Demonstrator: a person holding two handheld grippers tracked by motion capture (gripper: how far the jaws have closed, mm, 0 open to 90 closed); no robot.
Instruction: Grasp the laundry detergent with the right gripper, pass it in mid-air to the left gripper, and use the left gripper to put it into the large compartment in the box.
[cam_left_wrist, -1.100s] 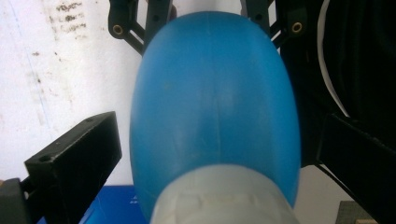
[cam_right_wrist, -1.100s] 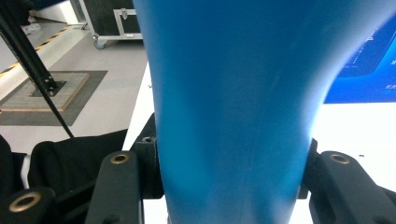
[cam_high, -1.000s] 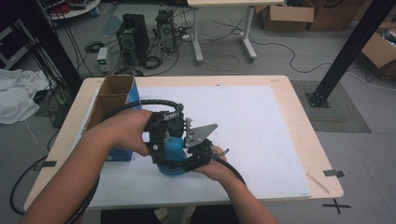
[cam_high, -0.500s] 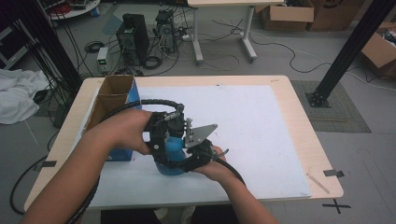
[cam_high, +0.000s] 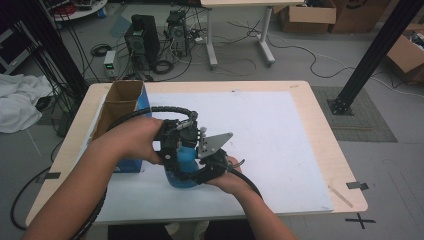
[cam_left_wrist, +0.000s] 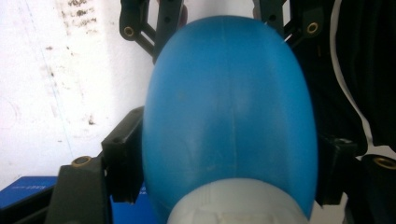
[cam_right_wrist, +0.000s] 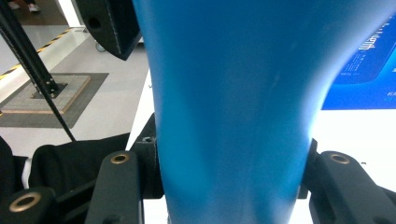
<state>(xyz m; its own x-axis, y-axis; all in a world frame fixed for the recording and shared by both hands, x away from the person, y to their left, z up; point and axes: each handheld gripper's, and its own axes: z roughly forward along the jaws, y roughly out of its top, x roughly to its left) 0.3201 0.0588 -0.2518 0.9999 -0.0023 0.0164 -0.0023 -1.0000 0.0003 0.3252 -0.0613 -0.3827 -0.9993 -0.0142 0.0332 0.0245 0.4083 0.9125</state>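
Change since earlier frame: your left gripper (cam_high: 175, 152) has just been closing its jaws, and the blue bottle (cam_high: 186, 162) sits between them; both hands and the bottle hold the same spot on the worktop.

Left gripper state: in the left gripper view its black pads (cam_left_wrist: 122, 158) sit against both flanks of the bottle (cam_left_wrist: 229, 116), just above the white cap (cam_left_wrist: 238, 203). Narrowly open, gripping the bottle.

Right gripper state: your right gripper (cam_high: 207, 167) is clamped on the same bottle; in the right gripper view both pads (cam_right_wrist: 149, 168) press the blue body (cam_right_wrist: 233, 107) from either side.

Bottle position: near the front edge of the worktop (cam_high: 300, 150), left of centre, standing on the white sheet (cam_high: 280, 135). Whether its base rests on the sheet you cannot tell from the high view.

Open room: the right half of the sheet, through to the right edge and the far right corner, is bare. The far edge behind the bottle is also free.

Obstructions: an open cardboard box with blue sides (cam_high: 122, 117) stands along the left edge, just beside your left hand (cam_high: 135, 140). The left gripper's cable (cam_high: 150, 111) arcs over between box and bottle.

Floor beyond: computer towers (cam_high: 142, 37) and loose cables past the far edge; a black post (cam_high: 372, 55) off the far right corner.
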